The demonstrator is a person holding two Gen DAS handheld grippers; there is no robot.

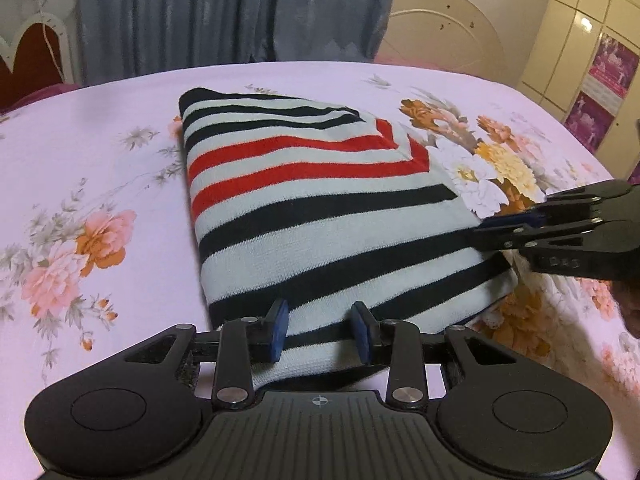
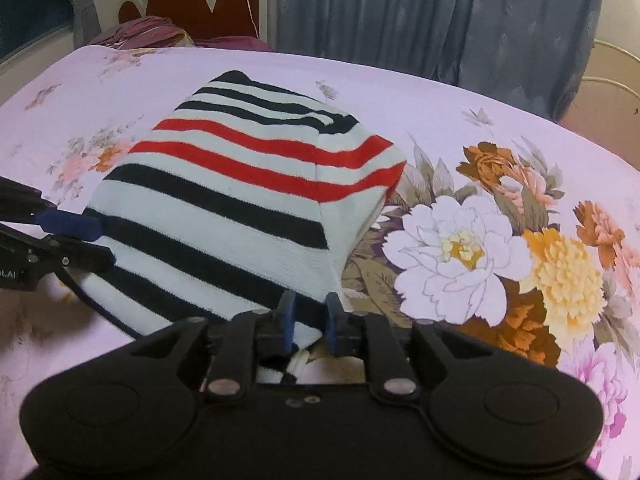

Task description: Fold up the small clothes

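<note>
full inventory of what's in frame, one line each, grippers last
striped garment: 1, white with black and red stripes, folded, centre of bed
bedsheet: 1, lilac with flower print, under the garment
curtain: 1, grey-blue, behind the bed
headboard: 1, white and dark red, far end
left gripper: 1, black, blue pads, open over near edge
right gripper: 1, black, blue pads, open at near corner

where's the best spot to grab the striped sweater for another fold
Probably the near hem corners of the striped sweater, coming in low from the near side. The layered edge there is thick and slightly raised off the bedsheet, so a gripper can slide around it. The left gripper and right gripper already straddle that edge, both open.
</note>
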